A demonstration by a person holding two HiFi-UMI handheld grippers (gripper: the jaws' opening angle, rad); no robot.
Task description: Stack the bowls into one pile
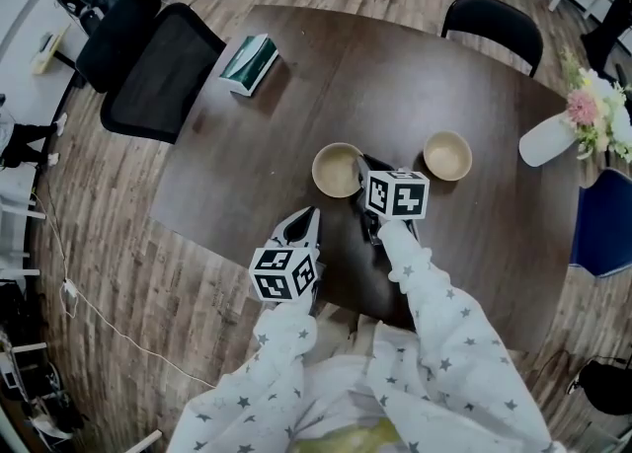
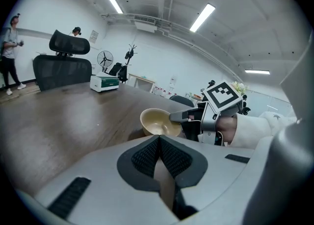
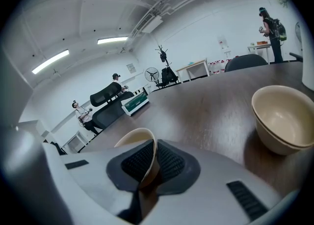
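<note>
My right tool [image 3: 152, 159] has its pads pressed onto the rim of the left-hand bowl [image 1: 336, 169], with the bowl wall pinched between them. I grip it on the side facing the second bowl [image 1: 447, 155]. The pinched bowl sits mouth up on the dark wooden surface [image 1: 395, 76], near its middle.

The second bowl is the same tan colour, upright and empty. It stands apart to the right of the first, and nothing touches it.

My left tool [image 2: 159, 151] has its pads pressed together with nothing between them. It hangs over the near edge of the surface, short of the pinched bowl and to its left.

Also noted are a green box [image 1: 249, 63] at the far left of the surface and a white vase [image 1: 549, 138] with flowers at its right edge.
</note>
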